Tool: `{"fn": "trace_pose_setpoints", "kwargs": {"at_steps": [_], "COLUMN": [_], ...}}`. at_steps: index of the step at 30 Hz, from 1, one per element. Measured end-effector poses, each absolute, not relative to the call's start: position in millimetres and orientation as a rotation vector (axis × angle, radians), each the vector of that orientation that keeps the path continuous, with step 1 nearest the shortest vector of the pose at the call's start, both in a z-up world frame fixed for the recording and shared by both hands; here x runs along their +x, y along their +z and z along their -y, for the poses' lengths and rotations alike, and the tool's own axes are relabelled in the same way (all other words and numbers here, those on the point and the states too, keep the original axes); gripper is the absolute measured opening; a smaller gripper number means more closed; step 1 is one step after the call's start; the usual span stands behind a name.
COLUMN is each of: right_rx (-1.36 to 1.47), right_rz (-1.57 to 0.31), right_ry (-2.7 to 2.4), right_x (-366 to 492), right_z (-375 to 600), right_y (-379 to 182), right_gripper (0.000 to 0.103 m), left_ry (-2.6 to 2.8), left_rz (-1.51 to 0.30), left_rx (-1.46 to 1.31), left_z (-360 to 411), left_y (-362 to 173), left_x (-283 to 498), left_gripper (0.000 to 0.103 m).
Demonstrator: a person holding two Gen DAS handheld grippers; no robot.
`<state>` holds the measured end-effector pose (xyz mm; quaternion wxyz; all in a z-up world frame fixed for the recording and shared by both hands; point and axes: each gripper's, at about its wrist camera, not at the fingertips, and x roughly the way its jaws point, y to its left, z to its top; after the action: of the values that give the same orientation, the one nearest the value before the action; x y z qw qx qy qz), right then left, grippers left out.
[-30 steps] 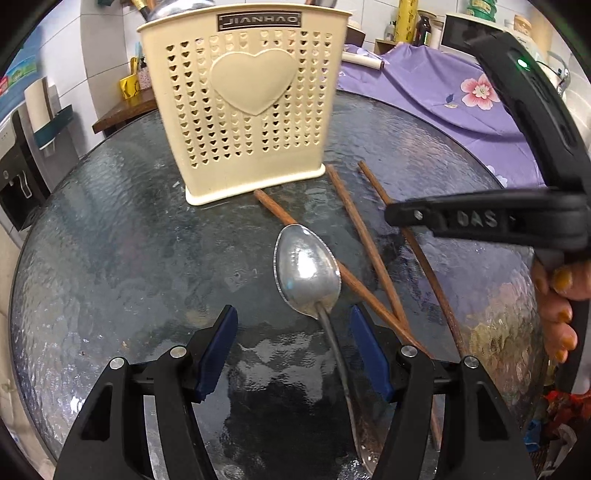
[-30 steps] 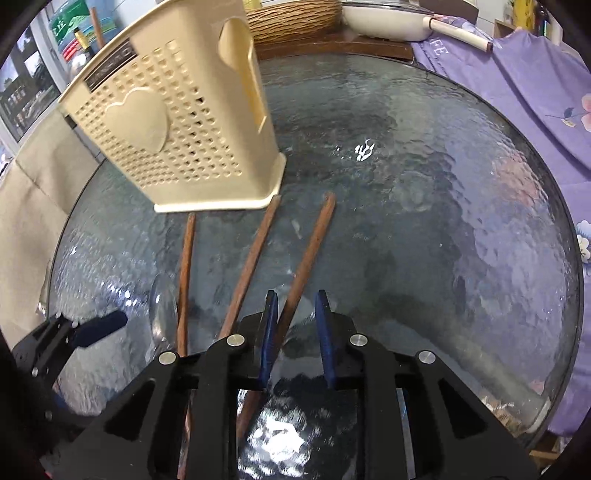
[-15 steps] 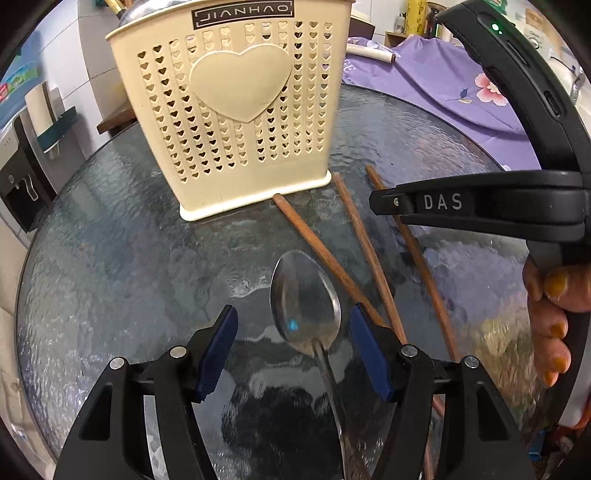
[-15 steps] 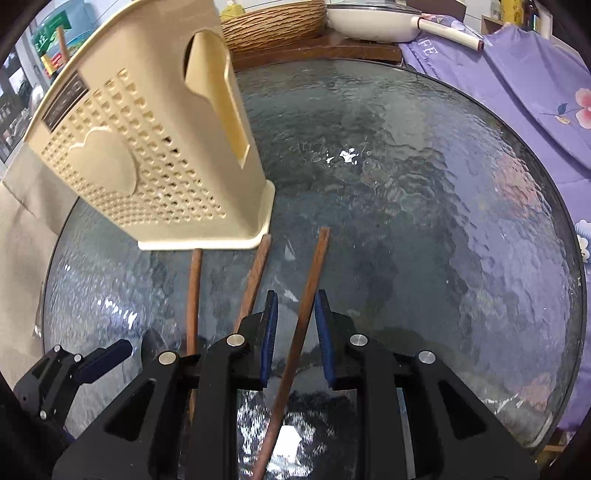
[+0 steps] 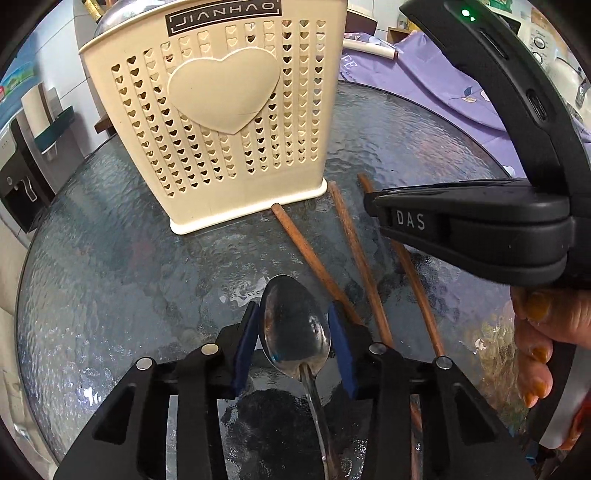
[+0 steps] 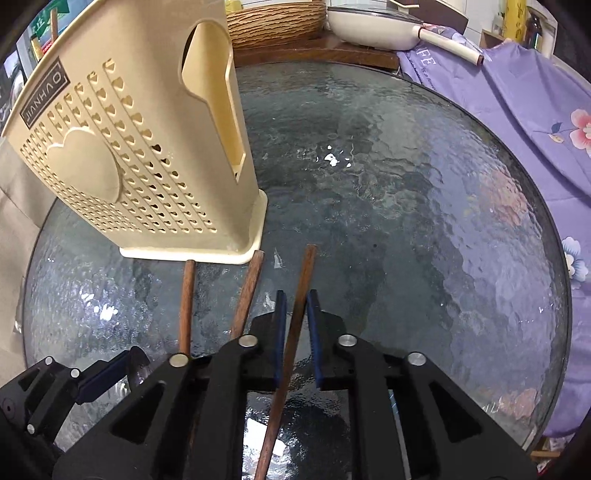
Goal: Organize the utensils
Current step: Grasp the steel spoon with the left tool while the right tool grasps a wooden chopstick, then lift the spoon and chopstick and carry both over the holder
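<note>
A metal spoon point(image 5: 295, 332) lies on the round glass table point(image 6: 406, 184). My left gripper point(image 5: 292, 308) is closing, and its blue pads touch both sides of the spoon's bowl. Three brown chopsticks lie in front of the cream perforated utensil holder point(image 5: 221, 122). My right gripper point(image 6: 296, 295) is shut on the rightmost chopstick point(image 6: 304, 269). The other two chopsticks point(image 6: 186, 295) point(image 6: 249, 291) lie to its left, their far ends near the holder's base. The left wrist view shows the right gripper from the side, hiding part of its chopstick point(image 5: 417, 288).
A purple flowered cloth point(image 6: 517, 110) covers the area right of the table. A white pan point(image 6: 369, 26) and a woven basket point(image 6: 273, 18) stand behind it. A person's hand point(image 5: 535, 332) holds the right gripper. Bare glass lies right of the chopsticks.
The left jaws have narrowed from wide open onto the spoon's bowl. The right jaws have closed on the chopstick. Both grippers have come nearer to the holder.
</note>
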<state>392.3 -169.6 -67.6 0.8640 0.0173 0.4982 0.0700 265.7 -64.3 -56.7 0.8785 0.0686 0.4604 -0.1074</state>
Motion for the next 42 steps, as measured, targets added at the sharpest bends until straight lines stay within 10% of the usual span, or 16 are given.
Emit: {"fn": "trace_pose_setpoints", "kwargs": {"at_steps": [42], "right_rx": [0.08], "right_rz": [-0.598], "right_ry": [0.364], "right_x": [266.6], "right_z": [196.1], "right_y": [62.3], "right_gripper": [0.008], "left_ry": [-0.332], "left_rz": [-0.622], "left_rx": [-0.019], "left_z": [18.2], "left_y": [60.6], "left_x": [218.5], "left_gripper": [0.037]}}
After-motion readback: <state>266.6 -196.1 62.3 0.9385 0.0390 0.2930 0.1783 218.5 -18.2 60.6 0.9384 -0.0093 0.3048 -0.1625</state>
